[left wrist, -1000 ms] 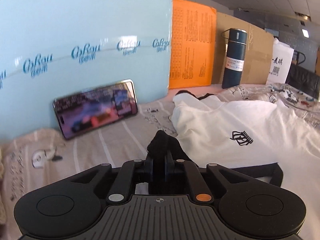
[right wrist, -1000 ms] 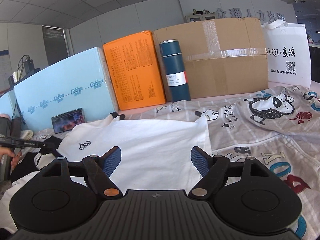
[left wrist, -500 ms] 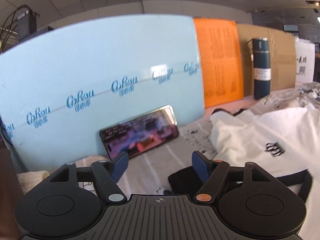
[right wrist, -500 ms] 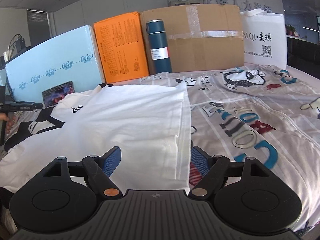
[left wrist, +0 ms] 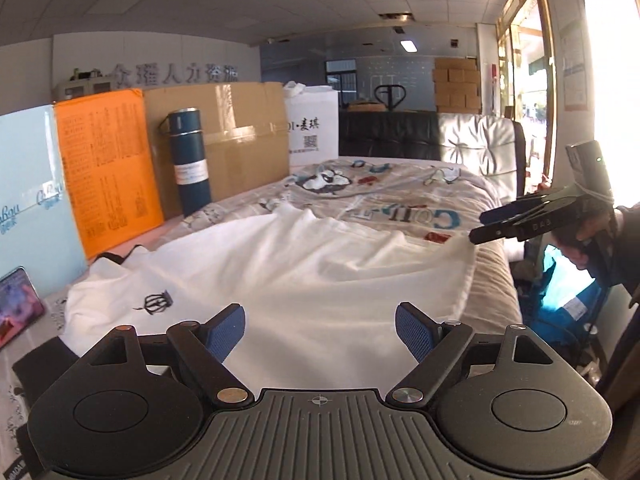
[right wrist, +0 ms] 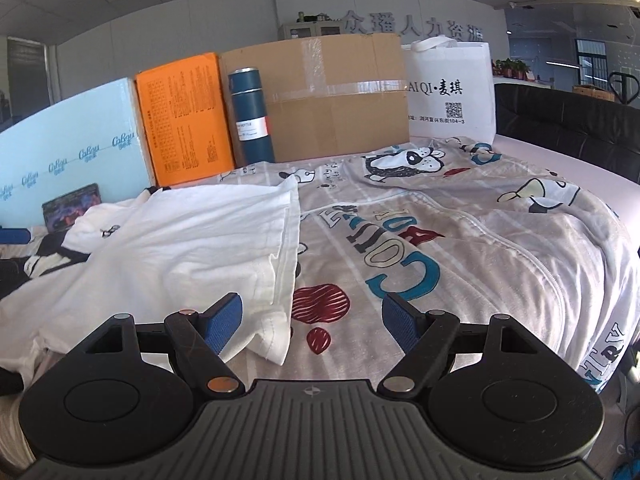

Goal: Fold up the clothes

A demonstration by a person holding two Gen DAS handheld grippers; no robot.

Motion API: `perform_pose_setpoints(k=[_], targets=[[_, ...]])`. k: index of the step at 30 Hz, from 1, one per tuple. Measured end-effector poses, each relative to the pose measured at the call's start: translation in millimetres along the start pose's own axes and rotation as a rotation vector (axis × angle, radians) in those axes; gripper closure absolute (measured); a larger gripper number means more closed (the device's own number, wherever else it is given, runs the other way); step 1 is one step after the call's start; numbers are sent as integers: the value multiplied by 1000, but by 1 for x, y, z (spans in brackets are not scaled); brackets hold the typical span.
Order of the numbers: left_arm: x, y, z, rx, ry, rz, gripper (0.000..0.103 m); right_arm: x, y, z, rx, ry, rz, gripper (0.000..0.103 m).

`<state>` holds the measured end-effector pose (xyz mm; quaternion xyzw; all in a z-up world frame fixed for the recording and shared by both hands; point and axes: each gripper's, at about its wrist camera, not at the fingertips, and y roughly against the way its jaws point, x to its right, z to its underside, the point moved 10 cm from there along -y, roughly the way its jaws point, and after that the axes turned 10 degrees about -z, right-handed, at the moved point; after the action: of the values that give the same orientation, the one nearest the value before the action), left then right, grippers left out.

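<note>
A white T-shirt (left wrist: 304,272) with a small black logo (left wrist: 156,302) and black sleeve trim lies spread on the patterned bedspread (left wrist: 400,200). My left gripper (left wrist: 320,330) is open and empty, low over the shirt's near side. My right gripper (right wrist: 311,322) is open and empty, just above the shirt's hem corner (right wrist: 276,344). The shirt fills the left of the right wrist view (right wrist: 192,248). The right gripper also shows in the left wrist view (left wrist: 504,226) at the shirt's far edge.
Along the back stand a light blue foam board (right wrist: 68,156), an orange box (right wrist: 184,120), a dark blue flask (right wrist: 252,116), a cardboard box (right wrist: 332,96) and a white bag (right wrist: 452,92). A phone (right wrist: 72,208) leans on the board. The bed edge (left wrist: 508,280) drops at right.
My left gripper let go of the black sleeve, opened, and swung right across the shirt. My right gripper moved down to the shirt's hem corner and stayed open.
</note>
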<state>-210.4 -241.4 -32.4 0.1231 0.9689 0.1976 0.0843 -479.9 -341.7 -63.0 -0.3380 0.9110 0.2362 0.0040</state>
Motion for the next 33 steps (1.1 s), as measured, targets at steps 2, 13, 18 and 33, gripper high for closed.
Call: perform_pose_setpoints(k=[2,13,18,33], targets=[[14,12,5,2,21,44,18,-8,0,7,-27,83,9,24],[76,30,63,-139,-46,8,14,-32,-14,24,-132,454,10,17],[82,42,86,-159,-100,-86,14,-42,-25,21,-132,605,9,17],[47,71,69,2,110,-169,94,-108,-35,25,-92,758,-251,32]])
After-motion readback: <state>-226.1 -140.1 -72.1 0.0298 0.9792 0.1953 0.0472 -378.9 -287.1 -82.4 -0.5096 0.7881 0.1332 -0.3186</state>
